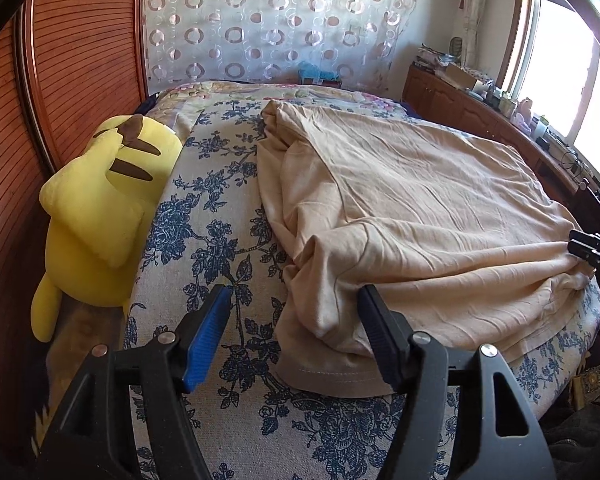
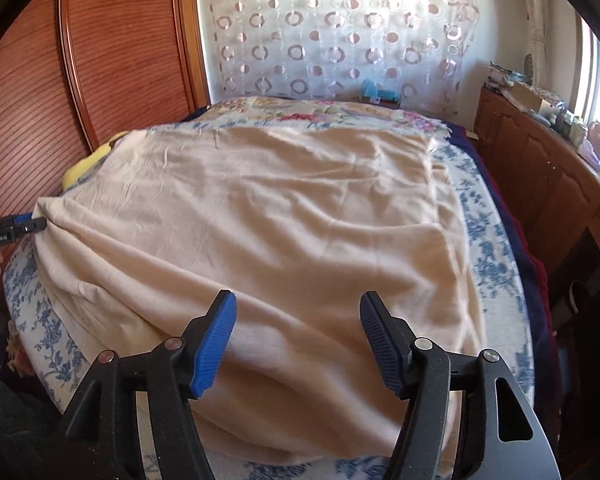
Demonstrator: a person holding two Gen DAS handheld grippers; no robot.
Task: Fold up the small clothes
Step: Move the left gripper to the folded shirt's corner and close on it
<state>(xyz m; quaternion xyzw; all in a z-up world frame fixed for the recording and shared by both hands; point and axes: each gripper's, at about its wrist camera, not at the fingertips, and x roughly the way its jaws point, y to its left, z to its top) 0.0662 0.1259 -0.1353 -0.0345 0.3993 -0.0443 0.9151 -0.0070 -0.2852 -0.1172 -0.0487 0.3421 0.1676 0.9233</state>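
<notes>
Blue-flowered bedding (image 1: 220,208) is my work surface, and the beige garment (image 1: 400,200) lies spread across it, just beside a yellow plush toy (image 1: 100,216) at the wooden wall. I have my left gripper (image 1: 294,336) standing apart over the garment's near hem, nothing pinched. My right gripper (image 2: 298,338) hangs apart above the cloth too. I judge a clean fold needs both near corners pinched evenly, lifted together, and carried away from the plush toy's side without dragging wrinkles.

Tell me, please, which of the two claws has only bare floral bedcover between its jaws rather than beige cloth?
The left claw: blue floral bedcover shows in its gap, beside the beige cotton garment. The right claw frames beige cloth.
</notes>
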